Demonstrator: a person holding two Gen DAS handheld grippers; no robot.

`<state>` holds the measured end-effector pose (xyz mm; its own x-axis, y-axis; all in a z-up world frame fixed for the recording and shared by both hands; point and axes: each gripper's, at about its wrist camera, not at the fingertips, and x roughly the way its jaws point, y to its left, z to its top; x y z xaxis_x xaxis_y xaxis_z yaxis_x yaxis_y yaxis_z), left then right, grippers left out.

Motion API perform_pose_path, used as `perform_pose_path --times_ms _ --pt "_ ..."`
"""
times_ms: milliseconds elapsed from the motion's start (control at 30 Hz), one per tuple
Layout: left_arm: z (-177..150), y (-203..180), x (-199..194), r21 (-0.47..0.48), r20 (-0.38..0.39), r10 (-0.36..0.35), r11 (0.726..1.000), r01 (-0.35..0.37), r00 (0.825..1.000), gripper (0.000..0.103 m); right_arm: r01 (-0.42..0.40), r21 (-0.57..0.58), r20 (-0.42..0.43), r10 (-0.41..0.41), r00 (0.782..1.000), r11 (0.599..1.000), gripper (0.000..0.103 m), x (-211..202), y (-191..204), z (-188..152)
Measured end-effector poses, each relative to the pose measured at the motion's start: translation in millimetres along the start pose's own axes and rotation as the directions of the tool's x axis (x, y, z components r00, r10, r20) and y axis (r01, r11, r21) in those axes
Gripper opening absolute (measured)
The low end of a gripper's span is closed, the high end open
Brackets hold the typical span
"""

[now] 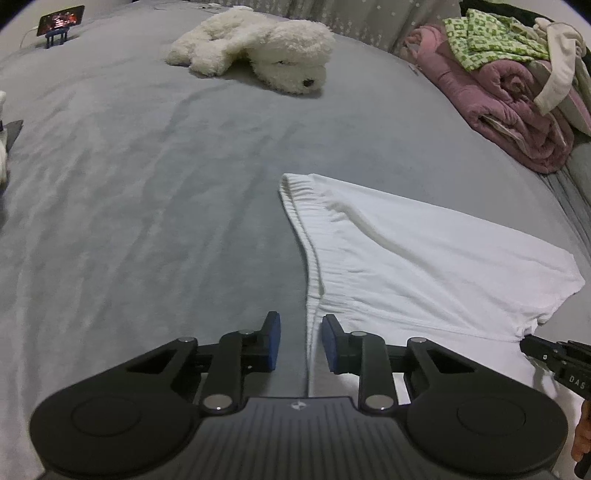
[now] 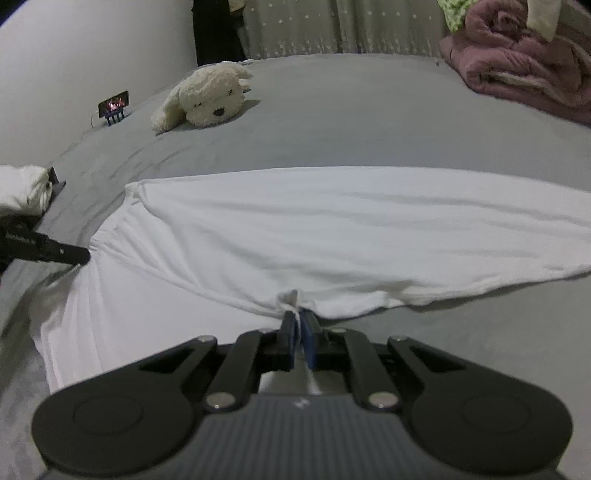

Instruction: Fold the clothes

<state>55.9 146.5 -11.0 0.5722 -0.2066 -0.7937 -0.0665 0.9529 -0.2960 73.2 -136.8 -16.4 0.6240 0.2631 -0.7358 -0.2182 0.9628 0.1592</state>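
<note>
A white garment with an elastic waistband (image 1: 417,254) lies folded on the grey bed; it also fills the middle of the right wrist view (image 2: 314,229). My left gripper (image 1: 301,341) is open, its blue pads either side of the waistband edge. My right gripper (image 2: 300,328) is shut on a bunched bit of the garment's near edge. The right gripper's tip shows in the left wrist view (image 1: 532,345) at the garment's corner. The left gripper's tip shows in the right wrist view (image 2: 77,254) at the garment's left edge.
A white plush dog (image 1: 258,48) lies at the far side of the grey bed (image 1: 129,203). A pile of pink blanket and clothes (image 1: 517,85) sits at the far right. A phone on a stand (image 1: 61,22) stands at the far left.
</note>
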Motion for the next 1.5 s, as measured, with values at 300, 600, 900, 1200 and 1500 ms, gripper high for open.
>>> perform_pose_path --times_ms 300,600,900,1200,1500 --pt "-3.6 7.8 -9.4 0.0 0.011 -0.008 1.0 0.008 1.0 0.026 -0.028 -0.05 0.058 0.031 0.998 0.998 0.045 -18.4 25.5 6.1" --pt "-5.9 22.6 -26.0 -0.048 0.023 -0.051 0.997 0.052 0.998 0.025 -0.12 -0.189 0.019 0.126 0.992 0.974 0.045 -23.5 75.4 -6.9" --pt "-27.7 35.7 -45.7 -0.153 -0.047 -0.167 0.975 0.158 0.985 0.035 -0.198 -0.494 0.01 0.233 0.972 0.847 0.045 -40.4 159.6 -41.5" --pt "-54.2 55.1 -62.3 -0.271 -0.075 -0.225 0.942 0.198 0.971 0.044 -0.195 -0.525 -0.013 0.221 0.975 0.828 0.043 -33.2 176.4 -54.4" --pt "-72.2 29.9 -46.3 -0.316 -0.087 -0.239 0.927 0.201 0.967 0.044 -0.196 -0.523 -0.012 0.223 0.975 0.829 0.041 -36.5 175.8 -54.7"
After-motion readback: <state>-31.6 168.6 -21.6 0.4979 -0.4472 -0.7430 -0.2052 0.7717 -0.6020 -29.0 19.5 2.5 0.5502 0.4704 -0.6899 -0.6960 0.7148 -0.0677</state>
